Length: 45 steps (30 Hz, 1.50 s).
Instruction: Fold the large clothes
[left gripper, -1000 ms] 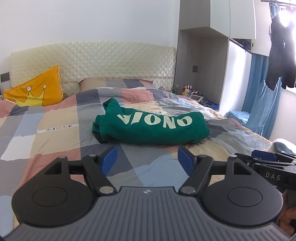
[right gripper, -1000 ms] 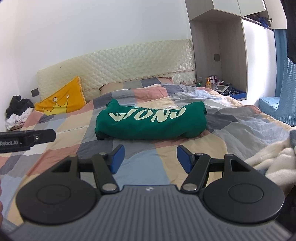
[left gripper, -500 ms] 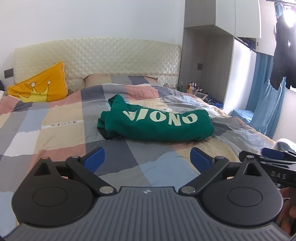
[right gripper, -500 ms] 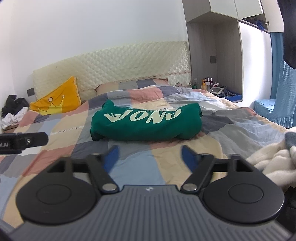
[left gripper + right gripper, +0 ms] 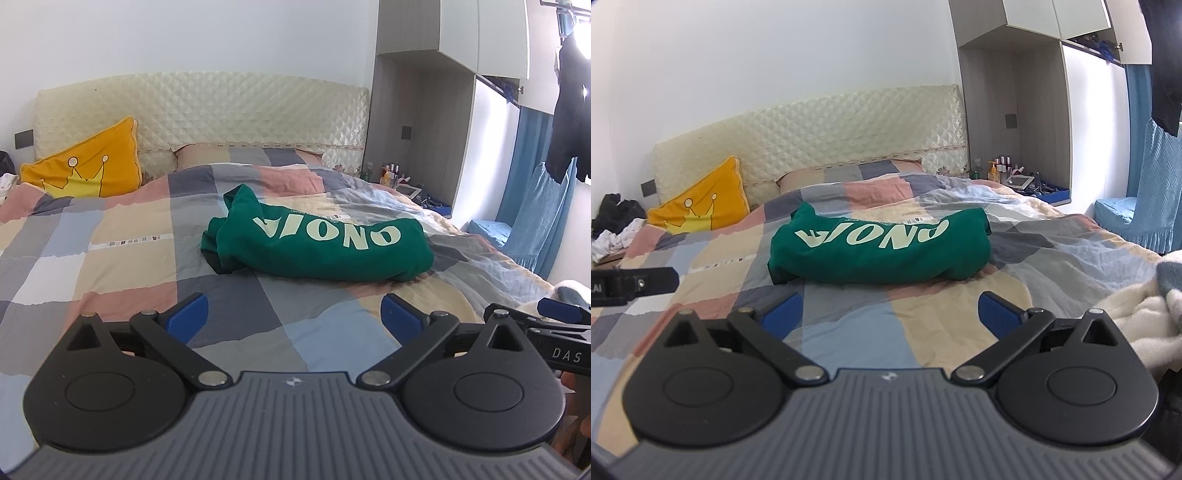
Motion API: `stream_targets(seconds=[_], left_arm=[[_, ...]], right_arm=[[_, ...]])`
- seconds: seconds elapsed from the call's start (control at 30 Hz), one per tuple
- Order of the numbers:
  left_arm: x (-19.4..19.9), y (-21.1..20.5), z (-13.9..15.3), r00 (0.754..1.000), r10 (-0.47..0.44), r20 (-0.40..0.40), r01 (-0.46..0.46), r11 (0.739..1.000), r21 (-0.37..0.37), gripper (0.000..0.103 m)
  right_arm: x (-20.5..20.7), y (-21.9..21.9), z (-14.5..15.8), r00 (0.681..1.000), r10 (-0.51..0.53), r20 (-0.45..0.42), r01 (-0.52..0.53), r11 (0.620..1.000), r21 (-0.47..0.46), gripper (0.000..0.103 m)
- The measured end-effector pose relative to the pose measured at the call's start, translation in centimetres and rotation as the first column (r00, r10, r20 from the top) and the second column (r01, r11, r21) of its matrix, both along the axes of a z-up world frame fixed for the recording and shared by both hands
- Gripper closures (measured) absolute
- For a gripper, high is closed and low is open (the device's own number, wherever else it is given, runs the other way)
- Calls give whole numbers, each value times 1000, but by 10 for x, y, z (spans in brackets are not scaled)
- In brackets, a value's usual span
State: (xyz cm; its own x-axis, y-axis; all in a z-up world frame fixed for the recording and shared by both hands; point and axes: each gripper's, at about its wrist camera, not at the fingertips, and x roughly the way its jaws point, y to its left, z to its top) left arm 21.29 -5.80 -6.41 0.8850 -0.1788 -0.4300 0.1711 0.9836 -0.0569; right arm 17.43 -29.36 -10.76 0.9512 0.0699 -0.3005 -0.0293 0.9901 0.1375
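Left tongs (image 5: 294, 317): spread wide, blue pads far apart, nothing between them but bare quilt (image 5: 122, 273). Right tongs (image 5: 891, 315): jaws opening, already wide, also gripping nothing, only quilt showing between the pads. Both held low over the near part of the bed, pointing slightly down toward the headboard (image 5: 236, 107).

Ahead of both, well apart from the pads: green sweatshirt (image 5: 321, 245), folded into a thick bundle, lying across the middle of the quilt, touched by neither tool. Pale lettering on top, upside down from here. From the left view, centred but a little to the right; from the right view, a little to the left. Dark lining peeking out at its left end.

Beyond it, a pillow under the checked quilt. At far left, an orange cushion (image 5: 86, 166) with a crown, leaning on the headboard. At right, a nightstand with bottles (image 5: 999, 166), a blue curtain (image 5: 1160, 177), and a white fluffy blanket (image 5: 1137, 314) near the right tongs.
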Motion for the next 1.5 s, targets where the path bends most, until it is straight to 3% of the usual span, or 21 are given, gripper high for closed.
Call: stream_targets(seconds=[1.5], left_arm=[[-2,-5,-2,1000,-20,1,20,1000,6,2]], right_arm=[[-1,-2,1,1000,-10,-4,10,1000,5,0]])
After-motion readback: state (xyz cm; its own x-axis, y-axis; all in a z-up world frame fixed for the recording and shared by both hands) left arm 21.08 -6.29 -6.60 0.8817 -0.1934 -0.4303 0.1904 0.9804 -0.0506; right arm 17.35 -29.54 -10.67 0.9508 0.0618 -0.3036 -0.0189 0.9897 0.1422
